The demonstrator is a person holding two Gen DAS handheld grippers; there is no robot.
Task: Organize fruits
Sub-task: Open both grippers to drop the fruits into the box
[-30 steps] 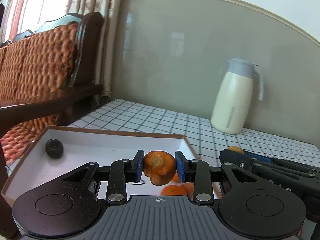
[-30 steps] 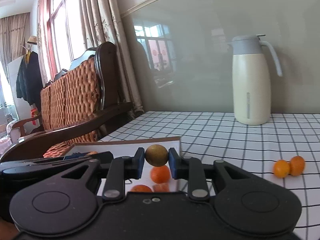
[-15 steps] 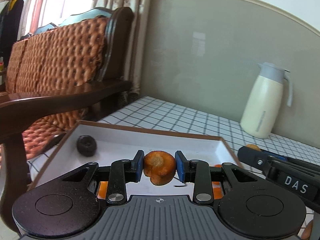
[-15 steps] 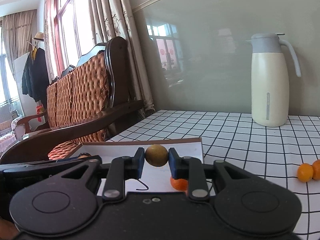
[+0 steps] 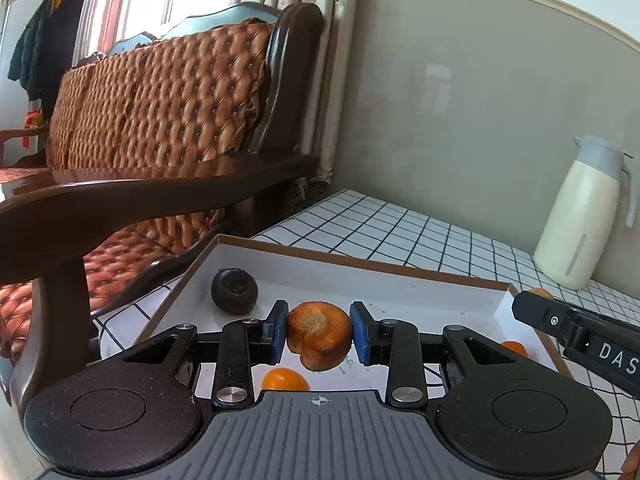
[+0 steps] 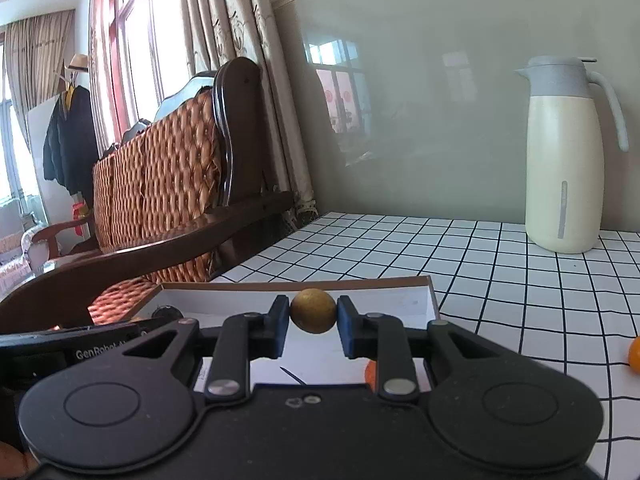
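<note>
My left gripper [image 5: 319, 334] is shut on an orange carrot piece [image 5: 319, 335] and holds it over the white cardboard tray [image 5: 360, 280]. In the tray lie a dark round fruit [image 5: 234, 290] at the far left and small oranges [image 5: 285, 379] under my fingers, one more [image 5: 514, 348] at the right. My right gripper [image 6: 313, 312] is shut on a small brownish-yellow round fruit [image 6: 313, 311] over the same tray [image 6: 360, 294]. The right gripper's body shows in the left wrist view [image 5: 580, 336].
A cream thermos jug [image 6: 562, 160] stands at the back of the checked tablecloth [image 6: 500, 280]. A small orange [image 6: 634, 354] lies on the cloth at the right edge. A wooden sofa [image 5: 160, 152] with quilted cushions stands close on the left, its armrest beside the tray.
Both grippers have moved left over the tray, still holding their fruits. The thermos and the loose oranges have slid to the right in both views.
</note>
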